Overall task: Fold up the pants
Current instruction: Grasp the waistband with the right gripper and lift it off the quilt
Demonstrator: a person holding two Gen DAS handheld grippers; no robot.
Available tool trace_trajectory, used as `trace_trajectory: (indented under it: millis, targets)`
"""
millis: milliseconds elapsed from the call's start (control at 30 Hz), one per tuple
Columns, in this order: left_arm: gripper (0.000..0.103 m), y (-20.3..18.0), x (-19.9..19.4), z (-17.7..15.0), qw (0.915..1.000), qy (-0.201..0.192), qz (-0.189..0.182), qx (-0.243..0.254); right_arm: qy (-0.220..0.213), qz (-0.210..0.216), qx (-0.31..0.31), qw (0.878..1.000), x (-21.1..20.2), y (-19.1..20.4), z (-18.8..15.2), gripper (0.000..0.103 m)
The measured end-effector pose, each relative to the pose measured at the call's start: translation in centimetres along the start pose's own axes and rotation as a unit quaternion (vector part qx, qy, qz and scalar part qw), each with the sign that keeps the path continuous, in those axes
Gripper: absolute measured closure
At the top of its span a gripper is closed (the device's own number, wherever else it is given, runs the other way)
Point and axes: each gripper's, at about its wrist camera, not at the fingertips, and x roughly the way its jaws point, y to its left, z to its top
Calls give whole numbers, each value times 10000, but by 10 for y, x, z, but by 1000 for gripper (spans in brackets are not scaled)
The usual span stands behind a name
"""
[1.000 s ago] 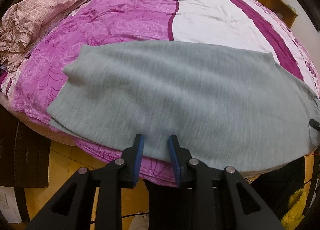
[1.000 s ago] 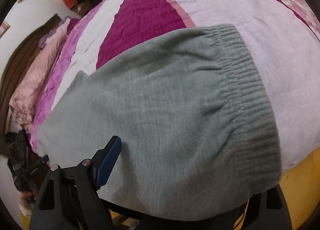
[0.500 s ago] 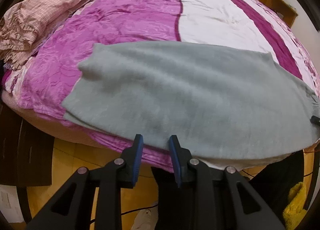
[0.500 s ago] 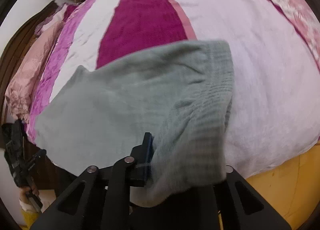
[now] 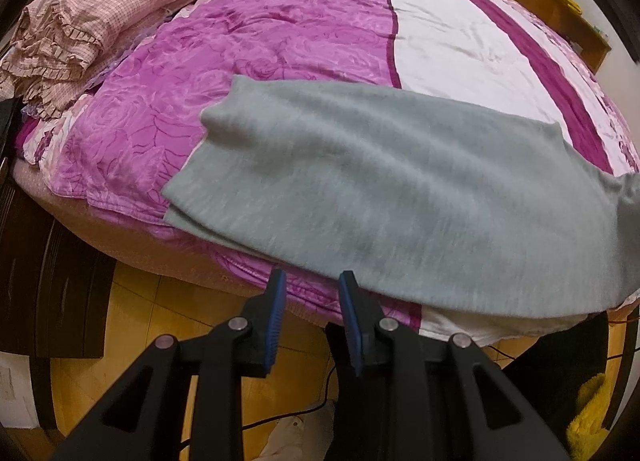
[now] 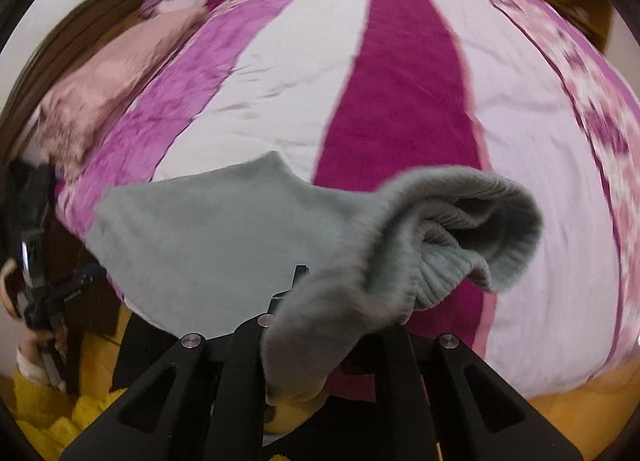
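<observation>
Grey knit pants (image 5: 400,197) lie across the near edge of a purple and white bed (image 5: 304,21), the leg ends at the left. My left gripper (image 5: 312,285) is open and empty, just below the pants' near edge. My right gripper (image 6: 320,301) is shut on the pants' ribbed waistband (image 6: 460,233) and holds it lifted and bunched above the bed; the fabric drapes over its fingers and hides most of them. The rest of the pants (image 6: 192,237) trails to the left in the right wrist view.
A pink checked quilt (image 5: 100,17) is piled at the bed's far left. Wooden furniture (image 5: 560,1) stands behind the bed. A dark cabinet (image 5: 48,273) stands on the yellow floor at the left. The person's yellow sleeve (image 6: 48,413) shows at the lower left.
My right gripper has closed on the waistband and lifted it off the bed, bunching it. The pants have slid to the right across the bed. My left gripper has stayed open near the edge.
</observation>
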Motion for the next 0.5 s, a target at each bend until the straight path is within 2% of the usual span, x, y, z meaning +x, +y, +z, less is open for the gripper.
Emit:
trace_trajectory:
  millis: [300, 500]
  targets:
    - [75, 14, -2, 0, 9998, -78, -41, -178, 51, 234, -1173, 9928, 5, 87, 28, 99]
    - [75, 22, 2, 0, 9995, -64, -126, -268, 58, 497, -1592, 9860, 19, 136, 47, 100]
